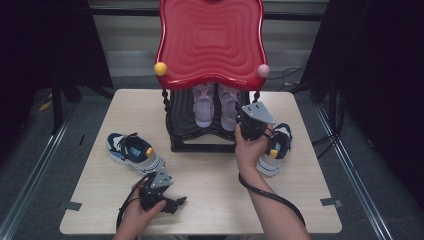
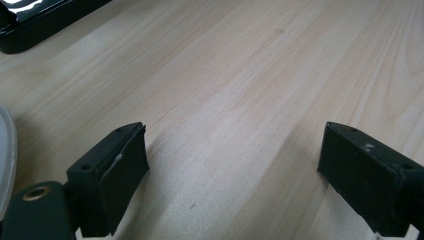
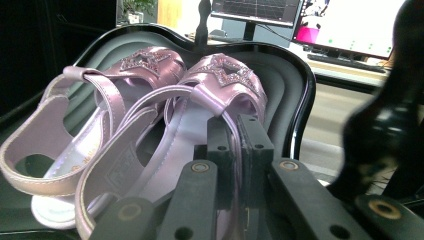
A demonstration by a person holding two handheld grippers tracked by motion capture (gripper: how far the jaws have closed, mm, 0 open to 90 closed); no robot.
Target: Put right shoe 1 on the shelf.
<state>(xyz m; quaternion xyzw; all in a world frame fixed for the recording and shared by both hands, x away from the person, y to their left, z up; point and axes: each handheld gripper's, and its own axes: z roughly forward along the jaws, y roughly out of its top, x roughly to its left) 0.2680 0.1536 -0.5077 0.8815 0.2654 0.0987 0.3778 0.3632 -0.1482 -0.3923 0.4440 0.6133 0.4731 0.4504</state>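
Two pink sandals stand side by side on the black lower shelf (image 1: pixel 184 117) of a small rack with a red top (image 1: pixel 210 40). My right gripper (image 1: pixel 239 120) reaches in from the right and is shut on the strap of the right sandal (image 1: pixel 227 107). In the right gripper view its jaws (image 3: pixel 239 145) pinch that right sandal (image 3: pixel 200 100), with the left sandal (image 3: pixel 90 110) beside it. My left gripper (image 1: pixel 177 202) rests low at the table's front, open, and only bare wood lies between its jaws (image 2: pixel 232 175).
A blue and white sneaker (image 1: pixel 135 152) lies on the table left of the rack, and its mate (image 1: pixel 276 150) lies to the right, behind my right hand. The rack's black base (image 2: pixel 30 25) shows far off in the left gripper view. The wooden table (image 1: pixel 210 200) has open room in front.
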